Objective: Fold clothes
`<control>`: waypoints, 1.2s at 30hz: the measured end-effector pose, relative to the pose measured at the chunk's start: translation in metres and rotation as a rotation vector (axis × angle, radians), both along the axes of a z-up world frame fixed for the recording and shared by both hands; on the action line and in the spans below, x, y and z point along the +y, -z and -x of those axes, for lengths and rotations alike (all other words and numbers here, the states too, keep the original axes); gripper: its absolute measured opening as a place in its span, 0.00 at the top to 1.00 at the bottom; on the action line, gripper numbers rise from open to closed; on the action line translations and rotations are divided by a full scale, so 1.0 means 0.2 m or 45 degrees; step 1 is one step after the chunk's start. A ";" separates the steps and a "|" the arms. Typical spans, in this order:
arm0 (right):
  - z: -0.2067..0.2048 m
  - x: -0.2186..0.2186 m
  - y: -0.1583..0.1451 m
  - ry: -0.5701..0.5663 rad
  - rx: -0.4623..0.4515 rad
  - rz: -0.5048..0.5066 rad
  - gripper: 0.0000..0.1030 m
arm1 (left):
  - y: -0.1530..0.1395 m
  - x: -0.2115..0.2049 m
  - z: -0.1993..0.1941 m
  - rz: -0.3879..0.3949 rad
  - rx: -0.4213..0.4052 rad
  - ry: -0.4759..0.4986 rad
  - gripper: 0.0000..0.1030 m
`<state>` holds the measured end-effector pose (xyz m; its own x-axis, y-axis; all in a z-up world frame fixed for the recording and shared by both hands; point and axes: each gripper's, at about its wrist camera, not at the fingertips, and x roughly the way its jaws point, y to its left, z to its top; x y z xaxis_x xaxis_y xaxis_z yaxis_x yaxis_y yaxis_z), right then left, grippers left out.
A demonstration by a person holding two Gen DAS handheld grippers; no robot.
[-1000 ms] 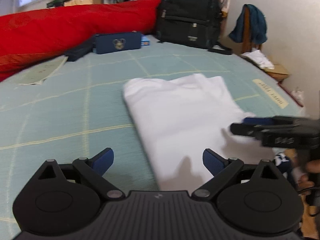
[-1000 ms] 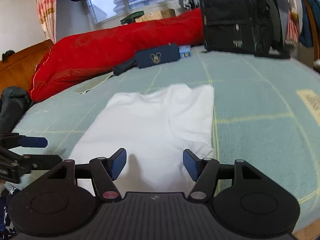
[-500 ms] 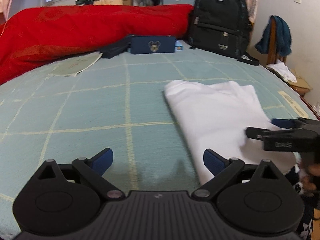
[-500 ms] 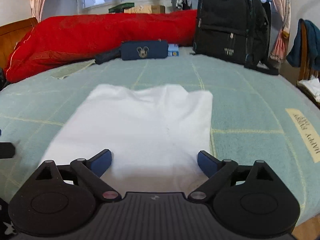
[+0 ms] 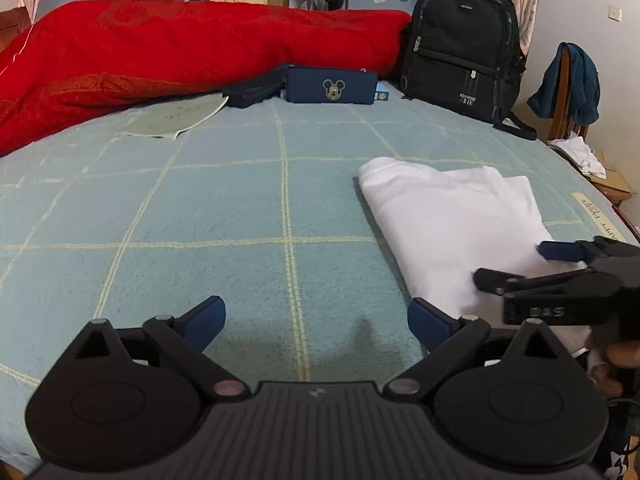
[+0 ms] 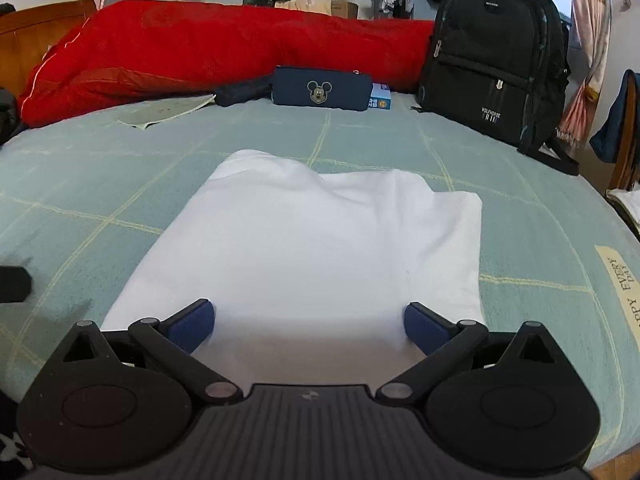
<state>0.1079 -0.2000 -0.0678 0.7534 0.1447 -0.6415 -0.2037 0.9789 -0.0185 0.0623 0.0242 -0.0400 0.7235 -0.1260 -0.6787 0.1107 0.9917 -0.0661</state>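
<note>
Two hand-held grippers are hovering low over a pale green checked bedspread [image 5: 224, 216]. Nearest, the right gripper [image 6: 310, 322] is opening wide above the near edge of a folded white garment [image 6: 320, 248], gripping nothing. Left of it, the left gripper [image 5: 316, 318] is spreading wide, empty, over bare bedspread. Farther back, a navy pouch [image 6: 320, 89], black backpack [image 6: 496, 56] and red quilt [image 5: 180, 48] are resting.

The left tool [image 5: 316, 320] hangs spread wide over the bare green checked bed cover [image 5: 224, 216], the folded white garment [image 5: 452, 220] lies to its right, and the right tool [image 5: 516, 268], jaws opening, hovers at that garment's near edge.
</note>
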 end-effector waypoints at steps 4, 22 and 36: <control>-0.05 -0.03 -0.10 0.027 -0.028 -0.035 0.00 | 0.01 -0.01 0.00 0.003 0.009 0.024 0.05; -0.29 -0.11 0.04 0.050 0.039 -0.063 0.00 | 0.05 0.03 -0.07 0.021 0.022 0.023 0.05; -0.49 -0.12 0.03 0.036 0.034 -0.105 0.00 | 0.07 0.03 -0.11 -0.007 0.041 0.011 0.05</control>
<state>0.2059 -0.2237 -0.0730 0.7406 0.1766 -0.6483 -0.1750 0.9822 0.0676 0.0850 0.0295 -0.0547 0.7005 -0.1283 -0.7021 0.1169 0.9910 -0.0645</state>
